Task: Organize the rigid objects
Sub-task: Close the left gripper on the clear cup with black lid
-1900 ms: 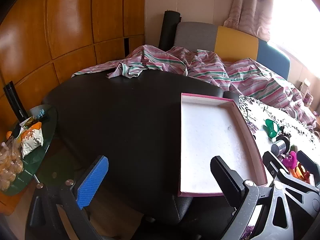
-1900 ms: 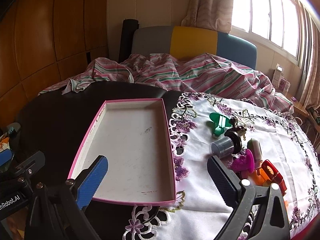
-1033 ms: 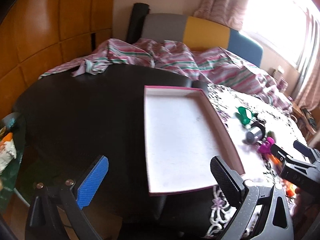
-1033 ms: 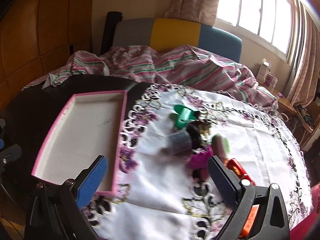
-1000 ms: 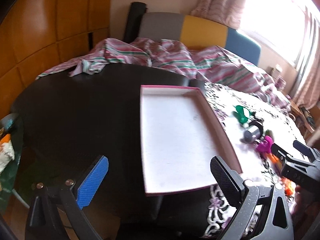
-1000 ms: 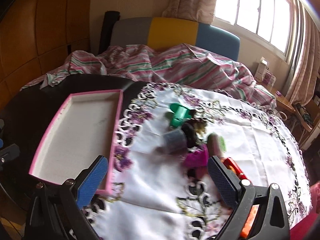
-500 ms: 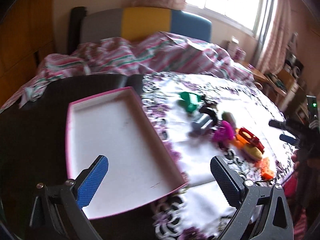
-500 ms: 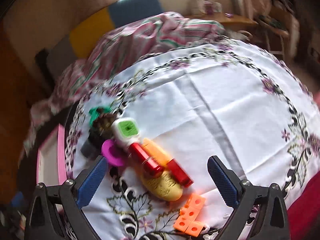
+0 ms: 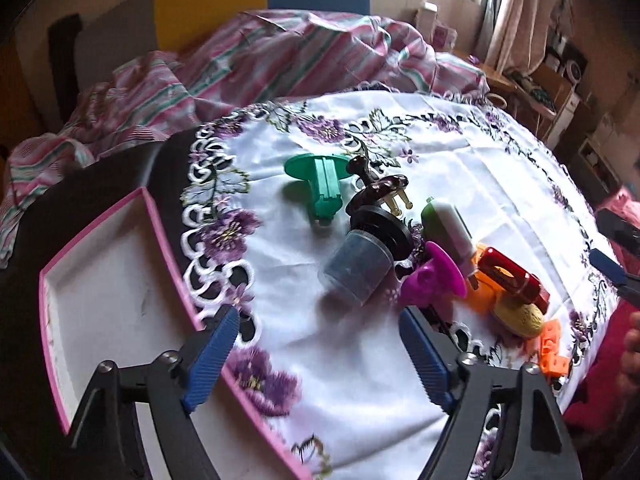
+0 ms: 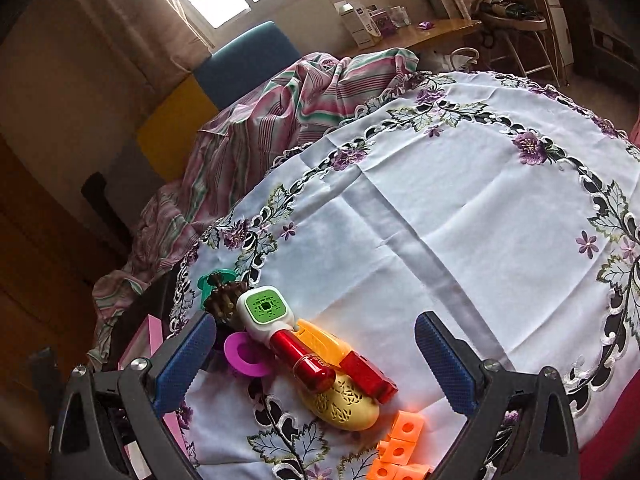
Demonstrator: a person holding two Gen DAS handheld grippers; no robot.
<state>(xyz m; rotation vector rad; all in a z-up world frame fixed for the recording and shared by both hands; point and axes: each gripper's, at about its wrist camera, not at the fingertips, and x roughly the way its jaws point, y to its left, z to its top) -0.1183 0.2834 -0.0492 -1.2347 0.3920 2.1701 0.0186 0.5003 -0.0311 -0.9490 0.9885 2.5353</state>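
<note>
Centrally: grey translucent cup (image 9: 357, 267) lying tipped, mouth toward lower left; left gripper (image 9: 320, 354) closing, empty; right gripper (image 10: 314, 356) spread.

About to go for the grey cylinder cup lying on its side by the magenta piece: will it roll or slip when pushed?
The grey cup lies on its side, so a nudge likely rolls it. Its black flange would probably curve that roll. The walls look smooth, perhaps slippery; the magenta piece beside it may block it.
</note>
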